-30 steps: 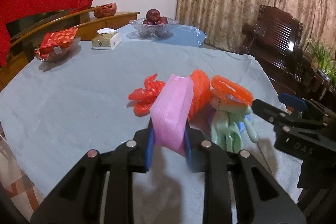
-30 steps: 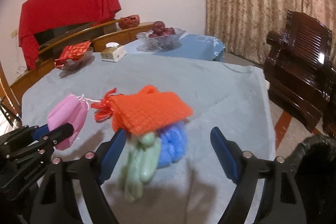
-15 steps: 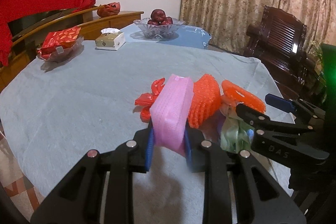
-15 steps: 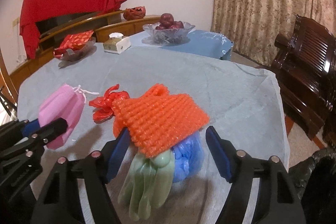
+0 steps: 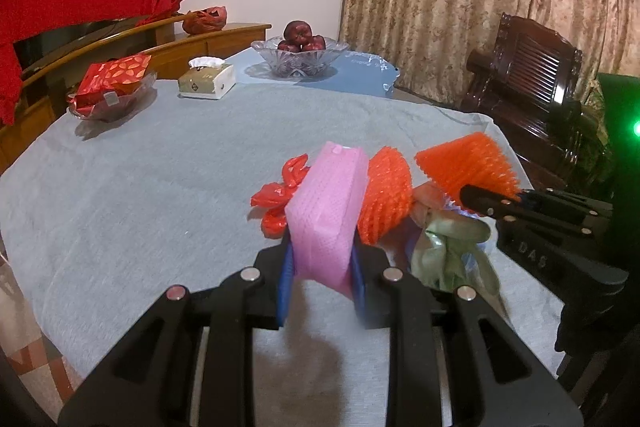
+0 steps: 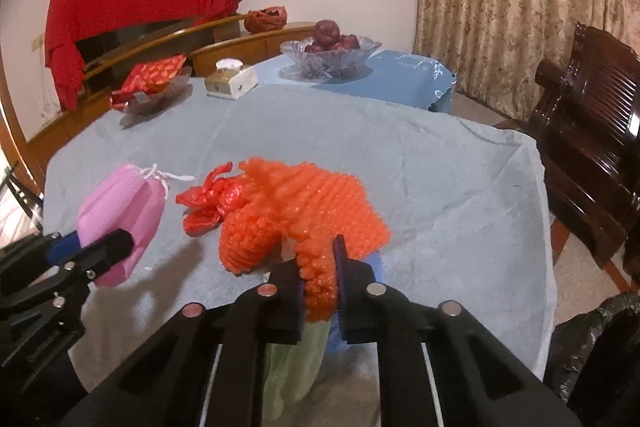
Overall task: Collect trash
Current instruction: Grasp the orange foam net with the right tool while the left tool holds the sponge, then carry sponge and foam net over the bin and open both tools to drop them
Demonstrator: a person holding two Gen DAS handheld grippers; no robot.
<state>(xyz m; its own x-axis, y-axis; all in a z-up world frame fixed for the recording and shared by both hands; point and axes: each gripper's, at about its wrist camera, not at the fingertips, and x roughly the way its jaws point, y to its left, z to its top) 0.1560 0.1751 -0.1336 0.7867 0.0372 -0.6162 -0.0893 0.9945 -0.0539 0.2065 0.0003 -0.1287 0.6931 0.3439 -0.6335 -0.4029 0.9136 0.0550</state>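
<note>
Trash is half gathered: we are pinching the pink foam net in our left gripper and the orange foam net in our right gripper, fingers closed tight; the red wrapper and green glove are waiting on the desk.

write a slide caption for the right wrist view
Right gripper clamps orange foam netting; left gripper holds pink mask.

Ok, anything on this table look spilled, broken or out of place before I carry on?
Nothing spilled or broken. The only clutter is the trash itself: red plastic wrapper, green glove and blue bag heaped mid-table. The tissue box and fruit bowl sit upright at the far edge.
</note>
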